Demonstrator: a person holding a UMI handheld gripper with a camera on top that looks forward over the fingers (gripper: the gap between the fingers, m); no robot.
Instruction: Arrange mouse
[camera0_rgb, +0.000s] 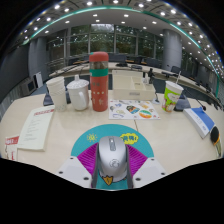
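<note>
Holding your tool (112, 178) low and level over the near edge of the table (60, 140), you point it straight across toward the far edge. Your hand and arm stay out of sight behind the camera, so only the two white fingers (75, 172) show. Much here is hard to read: print on the papers (133, 110) at mid-table is too small to make out, a flat object at the table's right edge (200, 121) is cut off, and whether the fingers' inner faces press the mouse's sides is hidden by its body.

The mouse (112, 156), silver-grey with a dark wheel, lies between the two fingers, resting on a round mat (90, 146) with a teal rim and magenta centre at the near edge of the table. The fingers stand spread to either side of it, close against its flanks, and the tool reads as open about the mouse rather than clamped.

Beyond the mat, toward the far edge, a tall red bottle (99, 82) stands upright with a white mug (78, 94) just left of it. A green-and-white cup (172, 96) stands toward the far right, and a white booklet (37, 128) lies along the left edge.
</note>
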